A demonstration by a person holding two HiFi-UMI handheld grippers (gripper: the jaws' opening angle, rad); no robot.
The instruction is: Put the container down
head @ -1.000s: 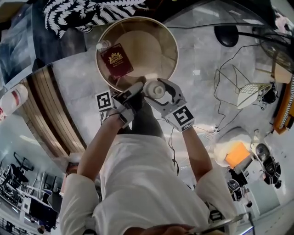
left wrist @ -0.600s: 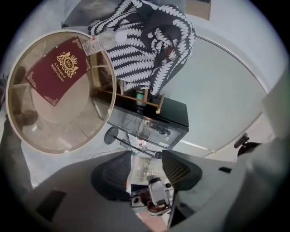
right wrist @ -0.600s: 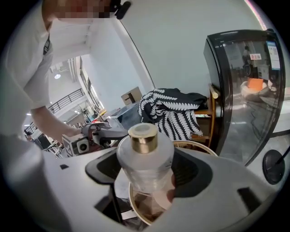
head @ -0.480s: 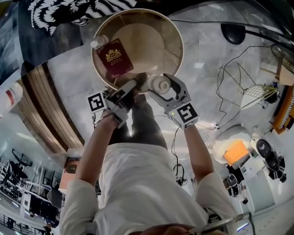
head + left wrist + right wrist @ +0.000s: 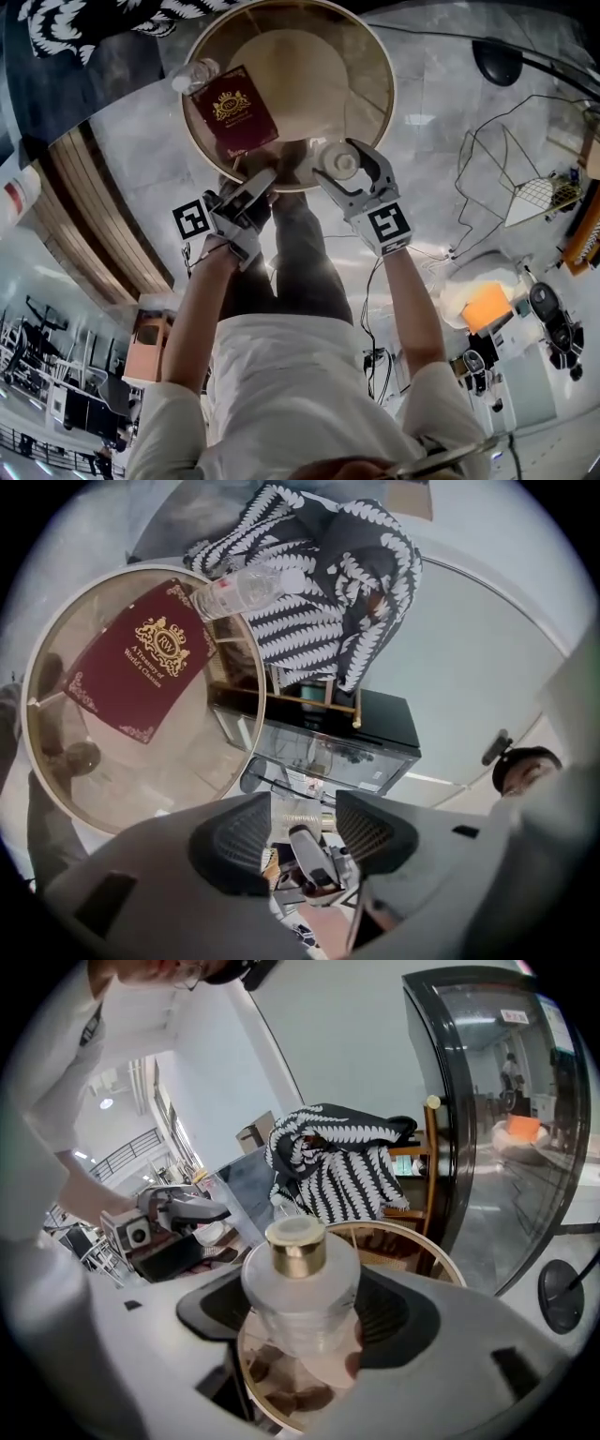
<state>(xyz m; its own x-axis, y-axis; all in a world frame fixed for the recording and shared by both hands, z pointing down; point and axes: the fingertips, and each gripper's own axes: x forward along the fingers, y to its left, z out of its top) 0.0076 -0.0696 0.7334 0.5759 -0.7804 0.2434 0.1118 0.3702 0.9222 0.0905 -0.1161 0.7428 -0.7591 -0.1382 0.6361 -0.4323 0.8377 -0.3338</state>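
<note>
A frosted white container with a gold cap sits upright between the jaws of my right gripper, which is shut on it. It hangs over the near rim of a round glass table. A dark red booklet lies on the table's left half, with a clear plastic bottle at its far left edge. My left gripper is just left of the container by the near rim; its jaws have just closed a little and stand open, nothing between them.
A black-and-white patterned cloth hangs over a wooden chair beyond the table, above a black-topped glass cabinet. On the marble floor to the right are a black round base, a wire frame and cables.
Both grippers have sunk toward the table's near rim, the right one still carrying the container. The left jaws have narrowed slightly.
</note>
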